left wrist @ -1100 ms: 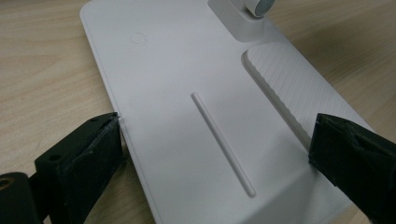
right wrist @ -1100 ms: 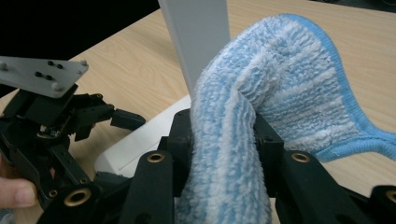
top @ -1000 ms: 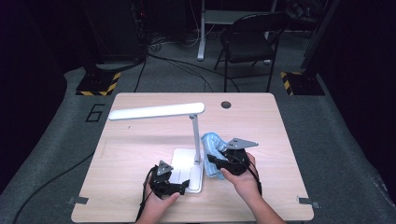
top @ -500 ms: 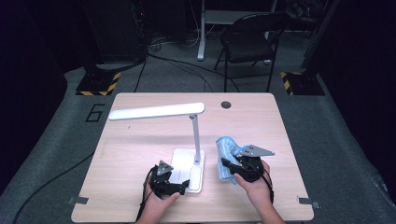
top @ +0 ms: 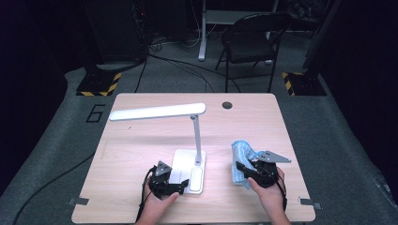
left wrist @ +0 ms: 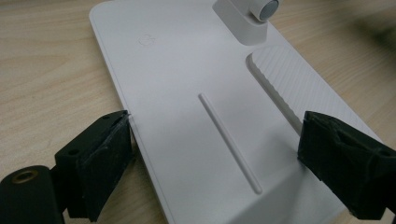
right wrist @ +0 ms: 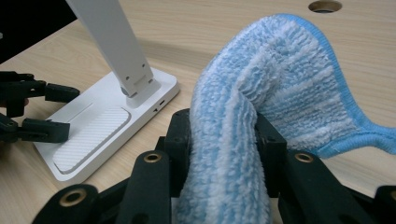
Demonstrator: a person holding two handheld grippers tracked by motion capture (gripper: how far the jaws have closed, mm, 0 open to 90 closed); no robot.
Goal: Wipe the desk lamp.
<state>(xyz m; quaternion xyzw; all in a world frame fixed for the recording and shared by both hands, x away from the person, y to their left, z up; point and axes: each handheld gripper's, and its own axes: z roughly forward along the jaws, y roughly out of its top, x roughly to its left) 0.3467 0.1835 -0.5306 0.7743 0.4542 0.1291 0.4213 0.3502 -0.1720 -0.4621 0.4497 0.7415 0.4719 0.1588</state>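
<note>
A white desk lamp stands mid-table with its flat base (top: 187,168) (left wrist: 187,70) (right wrist: 93,126), a thin post and a long head (top: 157,111). My left gripper (top: 180,186) (left wrist: 215,140) straddles the near end of the base; its jaws have just been closing and the pads (left wrist: 112,149) sit against both side edges. To the right of the lamp, my right gripper (top: 244,171) (right wrist: 224,135) is shut on a folded blue microfibre cloth (top: 240,152) (right wrist: 289,70). Its jaws have just been opening slightly, with the cloth still pinched between them.
The wooden table (top: 141,145) has a round cable hole (top: 227,105) at the back. A black folding chair (top: 251,42) and cables sit on the floor beyond it. The lamp head overhangs the left half of the table.
My right gripper has carried the blue cloth away from the lamp post, to the right and lower toward the table. The left gripper stays at the lamp base.
</note>
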